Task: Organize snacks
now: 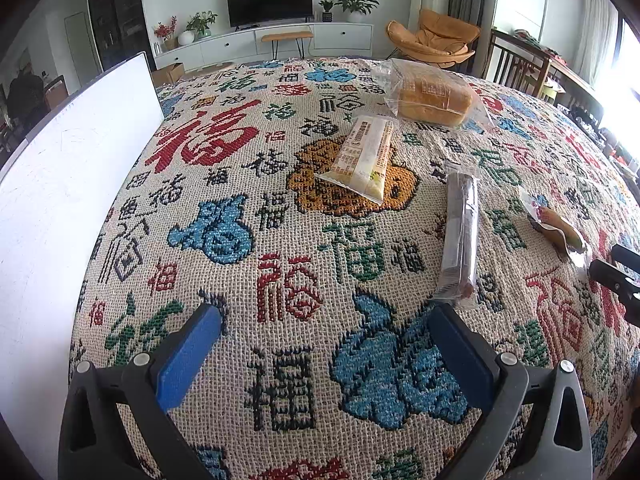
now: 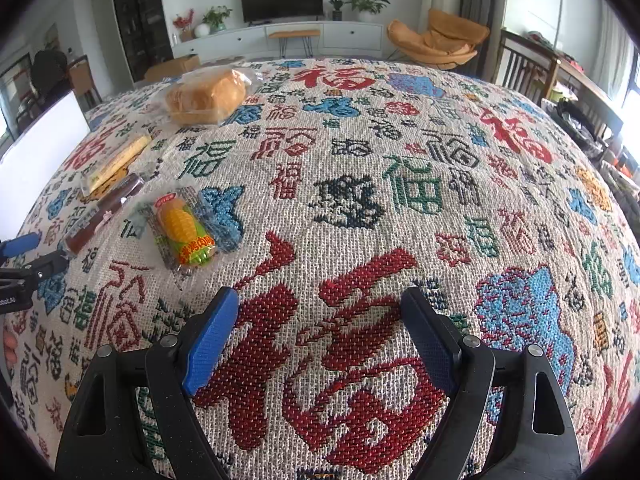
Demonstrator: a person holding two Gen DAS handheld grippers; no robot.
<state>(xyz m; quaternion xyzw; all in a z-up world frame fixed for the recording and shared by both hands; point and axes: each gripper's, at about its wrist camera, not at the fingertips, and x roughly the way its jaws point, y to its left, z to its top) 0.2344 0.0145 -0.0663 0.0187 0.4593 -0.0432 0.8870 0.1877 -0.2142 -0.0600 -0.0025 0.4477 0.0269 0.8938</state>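
Four wrapped snacks lie on a patterned woven cloth (image 1: 280,240). A bagged bread loaf (image 1: 430,98) sits farthest, a pale yellow packet (image 1: 362,158) nearer, then a long dark bar (image 1: 460,236), and a corn-shaped snack (image 1: 558,230) at the right. My left gripper (image 1: 324,314) hovers open over bare cloth, with the dark bar just beyond its right fingertip. In the right wrist view the bread loaf (image 2: 206,96), yellow packet (image 2: 116,160), dark bar (image 2: 106,210) and corn-shaped snack (image 2: 184,232) lie to the left. My right gripper (image 2: 320,300) is open over a red character, empty.
A white panel (image 1: 60,208) stands along the left side of the cloth. Beyond the table are a TV cabinet (image 1: 272,40), an orange chair (image 1: 436,38) and wooden chairs (image 1: 524,68) at the right. The left gripper's tip shows at the right wrist view's left edge (image 2: 24,256).
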